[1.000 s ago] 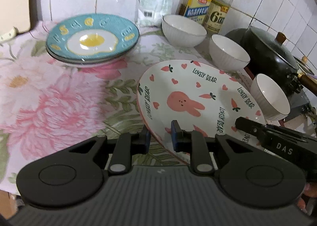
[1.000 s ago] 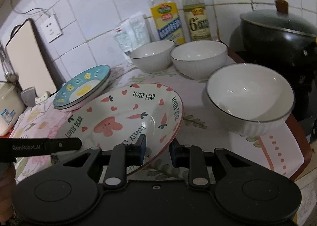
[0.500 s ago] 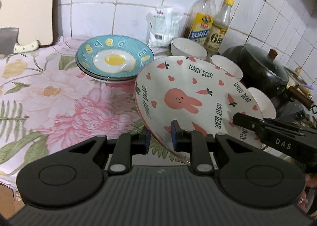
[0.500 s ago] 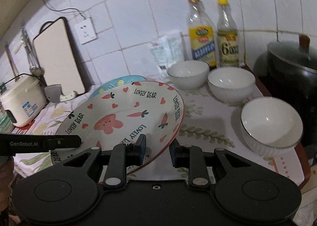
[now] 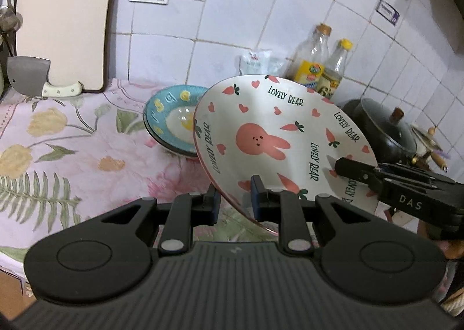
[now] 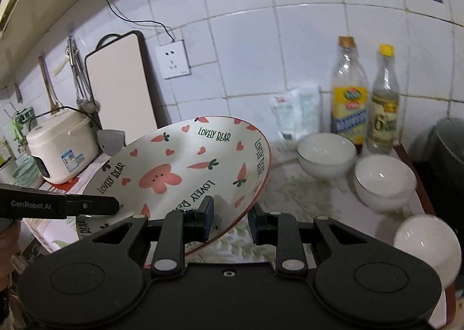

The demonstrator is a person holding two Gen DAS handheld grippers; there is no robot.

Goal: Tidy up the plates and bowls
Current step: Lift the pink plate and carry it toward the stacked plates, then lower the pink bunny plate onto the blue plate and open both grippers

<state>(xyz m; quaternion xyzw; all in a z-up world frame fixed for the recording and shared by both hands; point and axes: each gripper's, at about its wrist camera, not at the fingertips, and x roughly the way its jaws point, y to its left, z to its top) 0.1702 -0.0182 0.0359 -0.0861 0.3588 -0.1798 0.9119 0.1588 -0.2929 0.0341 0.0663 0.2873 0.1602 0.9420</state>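
Observation:
A white bunny plate [image 5: 278,133] printed "LOVELY BEAR" hangs in the air above the counter, held by both grippers. My left gripper [image 5: 234,199] is shut on its near-left rim. My right gripper [image 6: 230,221] is shut on its near-right rim, where the plate [image 6: 185,167] tilts toward the camera. A stack of blue egg-pattern plates [image 5: 171,115] lies on the floral cloth behind it, partly hidden. Three white bowls [image 6: 326,153] [image 6: 382,179] [image 6: 426,246] sit on the counter at the right.
Two oil bottles [image 6: 349,92] [image 6: 384,107] and a plastic bag [image 6: 295,109] stand against the tiled wall. A black lidded pot [image 5: 385,127] sits far right. A rice cooker [image 6: 61,144], cutting board [image 5: 61,20] and cleaver [image 5: 29,75] are at the left.
Both grippers have lifted the bunny plate off the counter and raised it high. The views now look from higher up, toward the wall.

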